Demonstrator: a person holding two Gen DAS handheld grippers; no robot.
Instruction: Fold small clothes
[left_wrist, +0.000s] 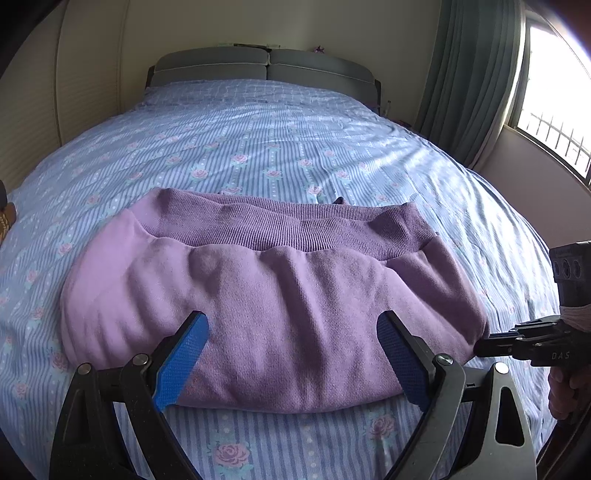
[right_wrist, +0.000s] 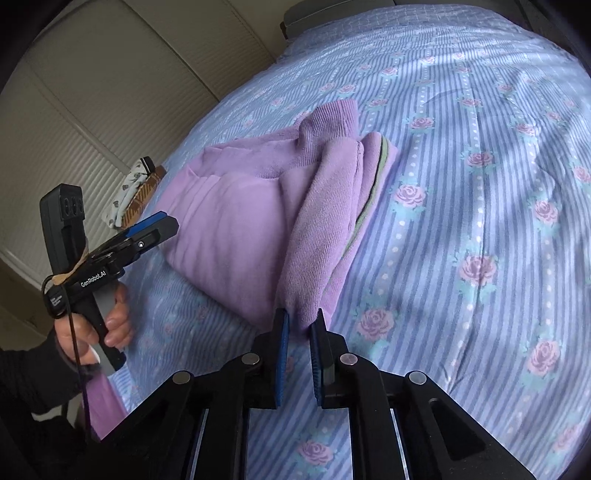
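A lilac sweatshirt (left_wrist: 273, 295) lies folded on the bed, its ribbed hem band (left_wrist: 288, 225) at the far side. It also shows in the right wrist view (right_wrist: 236, 221). My left gripper (left_wrist: 291, 332) is open, its blue pads (left_wrist: 181, 362) spread over the near edge of the fold; it also appears in the right wrist view (right_wrist: 159, 225). My right gripper (right_wrist: 300, 326) is nearly closed on the near right corner of the sweatshirt, with fabric between its pads. Its tip touches the garment's right edge in the left wrist view (left_wrist: 484, 345).
The bed has a blue striped sheet with roses (left_wrist: 295, 147) and a grey headboard (left_wrist: 266, 66). Other small clothes (right_wrist: 136, 188) lie at the bed's left edge by a cream wardrobe (right_wrist: 92, 92). A curtain and window (left_wrist: 546, 110) stand at right.
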